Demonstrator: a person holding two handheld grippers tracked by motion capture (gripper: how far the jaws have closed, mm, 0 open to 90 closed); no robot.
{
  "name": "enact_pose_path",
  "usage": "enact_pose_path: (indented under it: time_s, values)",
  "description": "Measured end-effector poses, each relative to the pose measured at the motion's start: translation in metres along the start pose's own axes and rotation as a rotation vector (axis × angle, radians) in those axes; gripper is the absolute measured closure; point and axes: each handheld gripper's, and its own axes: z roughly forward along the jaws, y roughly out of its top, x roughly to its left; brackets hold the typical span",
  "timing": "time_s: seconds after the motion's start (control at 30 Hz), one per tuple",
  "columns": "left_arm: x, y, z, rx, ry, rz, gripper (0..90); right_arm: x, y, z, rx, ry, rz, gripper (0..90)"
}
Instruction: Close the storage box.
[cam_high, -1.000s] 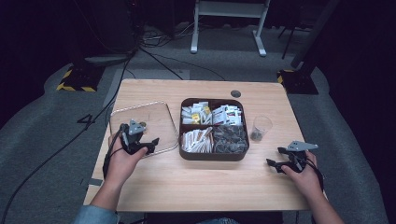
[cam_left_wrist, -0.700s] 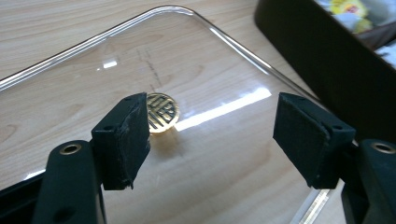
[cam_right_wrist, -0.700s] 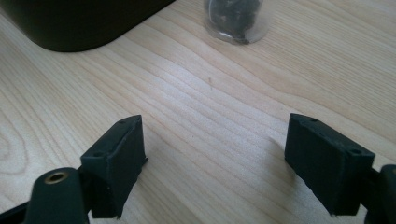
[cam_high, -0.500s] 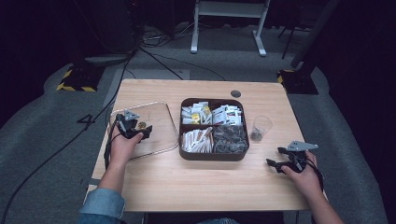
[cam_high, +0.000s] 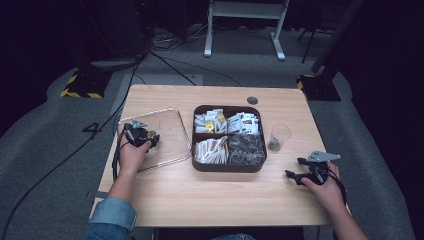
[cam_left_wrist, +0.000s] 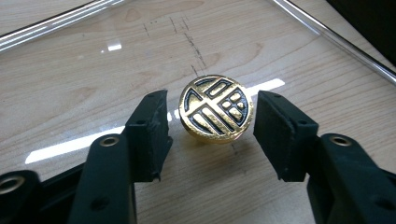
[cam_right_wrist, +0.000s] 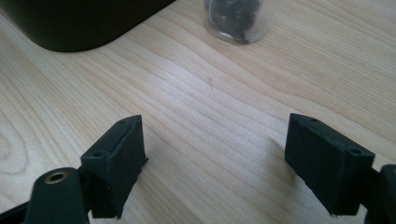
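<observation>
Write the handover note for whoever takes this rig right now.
Left gripper: open, jaws either side of the gold knob, gaps showing, not clamped.
Right gripper: open, over bare table, idle, near the plastic cup.
The knob sits on the clear lid, left of the compartment box.
Done: left gripper lined up on the knob.
Left: probably close on the knob and lift the lid.

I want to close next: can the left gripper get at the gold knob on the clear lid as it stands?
Probably yes. The left gripper is open with a jaw on either side of the gold knob, small gaps both sides, nothing between them.
</observation>
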Motion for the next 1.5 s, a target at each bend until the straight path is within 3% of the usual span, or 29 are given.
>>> enact_pose_path:
  time_s: [0.17, 0.9, 1.0, 1.17, 1.3, 1.5]
  values:
    - [0.000, 0.000, 0.000, -0.005, -0.010, 0.012, 57.5, 0.000, 0.000, 0.000, 0.000, 0.000, 0.000, 20.1]
    - [0.005, 0.002, -0.008, 0.023, -0.022, -0.008, 58.4, 0.000, 0.000, 0.000, 0.000, 0.001, 0.000, 20.2]
    - [0.006, 0.005, -0.014, 0.017, -0.022, -0.010, 58.4, 0.000, 0.000, 0.000, 0.000, 0.002, 0.000, 20.3]
    - [0.006, 0.012, -0.029, 0.046, -0.021, 0.008, 58.4, 0.000, 0.000, 0.000, -0.001, 0.005, 0.001, 20.5]
    - [0.007, 0.016, -0.042, 0.041, -0.035, -0.012, 58.4, 0.000, 0.000, 0.000, -0.002, 0.005, 0.001, 20.5]
    - [0.010, 0.022, -0.065, 0.024, -0.009, 0.010, 58.4, 0.000, 0.000, 0.000, -0.002, 0.005, 0.000, 20.5]
